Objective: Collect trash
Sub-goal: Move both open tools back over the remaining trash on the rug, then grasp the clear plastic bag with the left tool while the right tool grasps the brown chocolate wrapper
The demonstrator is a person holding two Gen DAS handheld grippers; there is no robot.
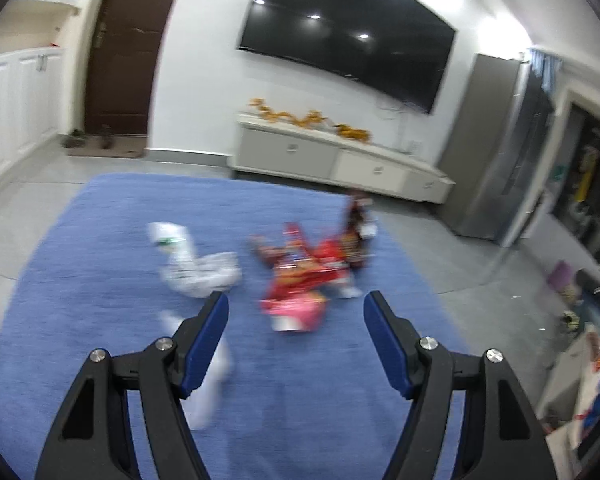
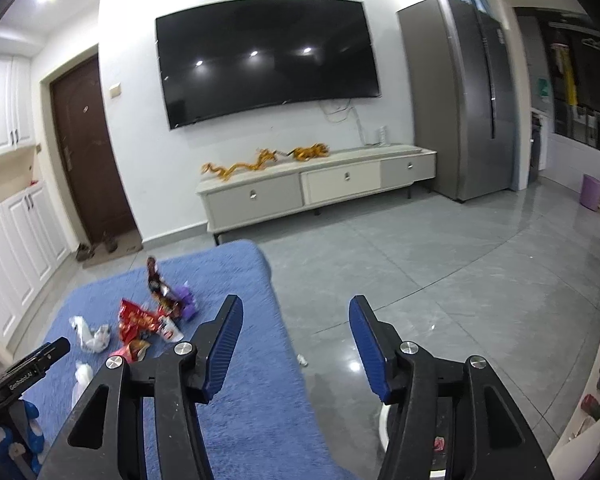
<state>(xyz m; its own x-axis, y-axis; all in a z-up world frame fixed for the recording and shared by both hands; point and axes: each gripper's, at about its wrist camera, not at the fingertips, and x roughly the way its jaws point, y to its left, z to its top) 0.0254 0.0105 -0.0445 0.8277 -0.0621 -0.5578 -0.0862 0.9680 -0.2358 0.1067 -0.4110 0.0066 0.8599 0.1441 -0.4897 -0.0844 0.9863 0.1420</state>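
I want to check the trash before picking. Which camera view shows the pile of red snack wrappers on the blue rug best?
The right wrist view is best: the red snack wrappers look sharp there, lying on the blue rug. The left wrist view shows them larger and more central, just beyond the open left gripper, but blurred.

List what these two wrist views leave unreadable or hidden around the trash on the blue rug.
- Red snack wrappers: left wrist view, motion blur smears them; count and print unreadable.
- Crumpled white plastic bag: same blur; contents unclear.
- White round container: right wrist view, mostly hidden behind the right gripper; whether it is a bin is uncertain.
- Small white scrap on the grey tile floor: too small to identify.
- Dark bottle-like item: blurred, label illegible.
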